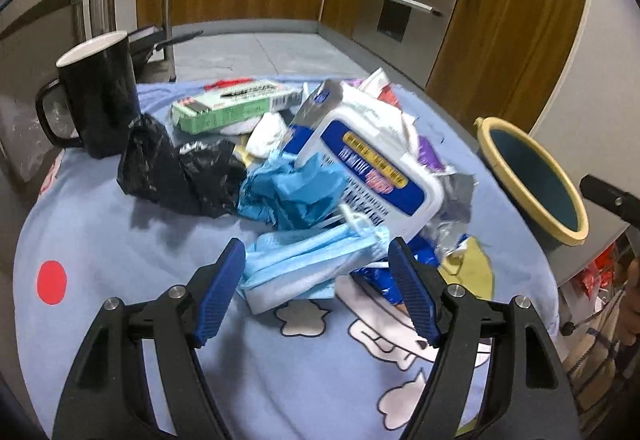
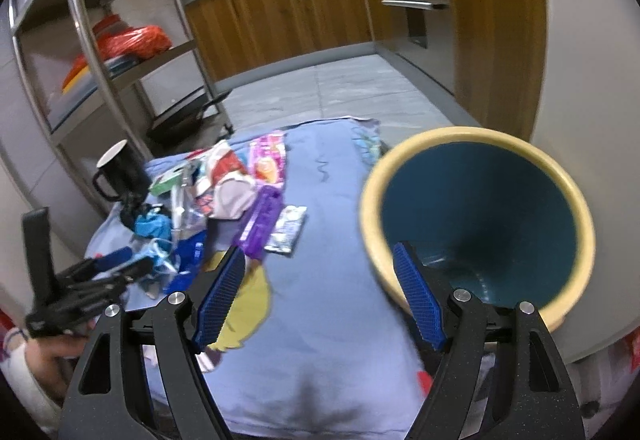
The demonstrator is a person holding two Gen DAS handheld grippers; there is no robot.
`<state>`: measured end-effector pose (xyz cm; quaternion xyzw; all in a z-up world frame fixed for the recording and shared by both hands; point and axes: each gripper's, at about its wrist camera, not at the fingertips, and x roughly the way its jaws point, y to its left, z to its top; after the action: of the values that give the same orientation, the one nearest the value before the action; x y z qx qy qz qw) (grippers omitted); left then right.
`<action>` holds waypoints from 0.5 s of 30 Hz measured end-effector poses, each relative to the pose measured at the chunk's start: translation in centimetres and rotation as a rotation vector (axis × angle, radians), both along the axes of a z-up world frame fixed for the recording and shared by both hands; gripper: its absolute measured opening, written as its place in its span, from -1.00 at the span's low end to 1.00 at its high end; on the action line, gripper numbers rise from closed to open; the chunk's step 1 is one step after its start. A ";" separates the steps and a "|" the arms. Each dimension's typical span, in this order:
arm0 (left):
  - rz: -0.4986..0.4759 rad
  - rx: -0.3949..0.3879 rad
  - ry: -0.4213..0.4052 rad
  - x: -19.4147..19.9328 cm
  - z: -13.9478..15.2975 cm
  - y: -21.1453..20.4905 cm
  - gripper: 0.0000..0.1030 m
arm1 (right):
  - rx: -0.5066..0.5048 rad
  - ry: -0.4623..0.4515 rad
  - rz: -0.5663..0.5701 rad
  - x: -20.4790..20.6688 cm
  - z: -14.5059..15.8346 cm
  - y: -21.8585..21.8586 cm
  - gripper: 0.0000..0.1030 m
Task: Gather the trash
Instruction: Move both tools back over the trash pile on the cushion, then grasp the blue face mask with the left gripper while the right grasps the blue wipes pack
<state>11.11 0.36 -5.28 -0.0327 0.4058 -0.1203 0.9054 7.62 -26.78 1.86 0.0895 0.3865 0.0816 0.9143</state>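
Both tongs gaped empty — left tongs point(image 1: 316, 272) over the crumpled pale-blue face mask point(image 1: 304, 268), right tongs point(image 2: 320, 280) beside one yellow-rimmed teal bin point(image 2: 476, 215).

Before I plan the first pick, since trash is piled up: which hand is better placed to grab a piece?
Left. The left gripper stands open at the face mask; the right gripper faces the bin.

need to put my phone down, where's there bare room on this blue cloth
Free: the strip of blue cartoon-print cloth between the purple wrapper and the yellow-rimmed teal bin, and the near edge around the red dot. Crowded: the trash pile beside the black mug.
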 end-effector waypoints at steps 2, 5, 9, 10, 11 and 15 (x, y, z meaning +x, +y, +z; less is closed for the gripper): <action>0.008 -0.003 0.011 0.0 -0.4 0.2 0.41 | 0.016 0.004 0.030 0.5 0.1 1.1 0.49; 0.012 -0.001 0.031 -0.3 -0.7 0.5 0.14 | 0.043 0.001 0.077 1.3 0.2 3.0 0.49; 0.007 -0.009 0.055 -1.0 -0.8 1.0 -0.39 | 0.083 0.007 0.138 2.5 0.2 5.4 0.49; 0.007 -0.015 0.057 -1.2 -0.7 1.1 -0.47 | 0.091 0.010 0.156 2.8 0.1 6.1 0.49; 0.007 -0.022 0.058 -1.4 -0.6 1.2 -0.51 | 0.097 0.016 0.172 3.1 -0.1 6.7 0.49; 0.004 -0.056 0.054 -2.6 0.2 1.5 -0.72 | 0.115 0.040 0.221 4.4 -0.8 8.8 0.49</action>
<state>8.55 1.87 -5.07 -0.0621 0.4266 -0.1290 0.8931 12.03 -17.95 1.10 0.1004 0.4069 0.2020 0.8852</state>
